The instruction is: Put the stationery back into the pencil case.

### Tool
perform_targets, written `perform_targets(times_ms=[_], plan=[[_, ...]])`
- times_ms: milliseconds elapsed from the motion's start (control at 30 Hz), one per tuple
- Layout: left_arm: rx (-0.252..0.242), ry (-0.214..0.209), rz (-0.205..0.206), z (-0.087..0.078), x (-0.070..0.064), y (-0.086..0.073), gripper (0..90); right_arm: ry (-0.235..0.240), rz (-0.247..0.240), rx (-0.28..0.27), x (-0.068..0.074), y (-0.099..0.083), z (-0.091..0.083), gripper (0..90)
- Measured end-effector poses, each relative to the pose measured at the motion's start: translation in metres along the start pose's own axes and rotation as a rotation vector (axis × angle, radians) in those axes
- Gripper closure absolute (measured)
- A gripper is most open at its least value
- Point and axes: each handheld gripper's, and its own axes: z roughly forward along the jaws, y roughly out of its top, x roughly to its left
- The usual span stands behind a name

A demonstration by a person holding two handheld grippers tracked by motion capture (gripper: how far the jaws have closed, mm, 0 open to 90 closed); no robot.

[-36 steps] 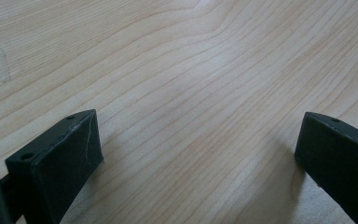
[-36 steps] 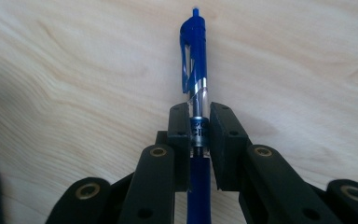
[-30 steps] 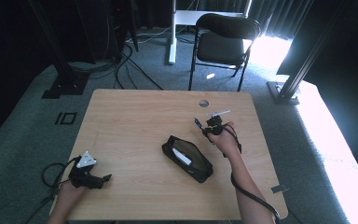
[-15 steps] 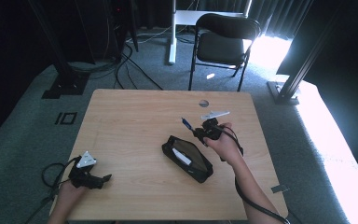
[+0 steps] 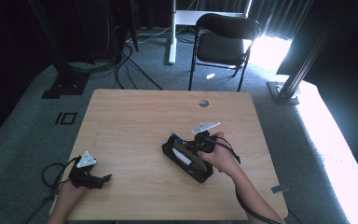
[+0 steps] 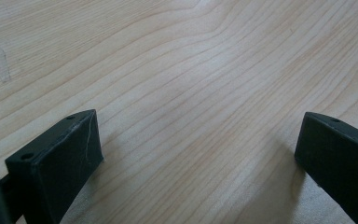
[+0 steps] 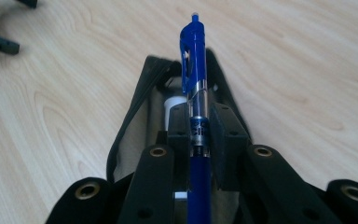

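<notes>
Right of centre on the wooden counter (image 5: 135, 121), the right gripper (image 5: 196, 142) sits over the open black pencil case (image 5: 186, 158), and its jaws are clamped on a blue pen (image 7: 195, 88). In the right gripper view, the pen runs straight up between the two black jaws, gripped at its clear barrel, with the blue clip and push button pointing away from the camera, above the far end of the case. Beneath it the case gapes open, and there's a white object (image 7: 173, 108) lying inside, just left of the pen; what it is, I cannot tell. From the high view the case lies slanted, its far end toward the middle of the counter, and the person's right hand (image 5: 220, 156) lies over its near right part, a cable trailing back along the forearm. Over at the near left corner, well apart from all that, the left gripper (image 5: 103, 178) rests low at the counter, grey three-cornered plate on top. In the left gripper view its jaws stand wide apart with bare wood grain between them, holding nothing. Beyond the counter, a black chair (image 5: 223, 39) stands on the grey carpet.
</notes>
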Motion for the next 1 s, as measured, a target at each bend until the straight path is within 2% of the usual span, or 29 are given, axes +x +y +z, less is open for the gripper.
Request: perform_targets(times_ms=[433, 500, 567, 633, 733, 1000], plan=[[0.001, 0.0, -0.001, 0.0, 0.0, 0.0, 0.7, -0.003, -0.023, 0.12, 0.007, -0.01, 0.028, 79.1], [0.0, -0.001, -0.001, 0.0, 0.0, 0.0, 0.7, -0.015, -0.031, 0.138, 0.008, -0.01, 0.031, 79.1], [0.001, 0.0, -0.001, 0.0, 0.0, 0.0, 0.7, -0.017, -0.026, 0.144, 0.009, -0.009, 0.034, 79.1], [0.0, -0.001, -0.001, 0.0, 0.0, 0.0, 0.7, -0.047, -0.034, 0.16, 0.01, -0.009, 0.036, 79.1], [0.0, -0.001, -0.001, 0.0, 0.0, 0.0, 0.6, -0.034, -0.023, 0.176, 0.01, -0.009, 0.04, 79.1], [0.001, 0.0, -0.001, 0.0, 0.0, 0.0, 0.6, -0.037, -0.025, 0.2, 0.012, -0.01, 0.048, 78.8]])
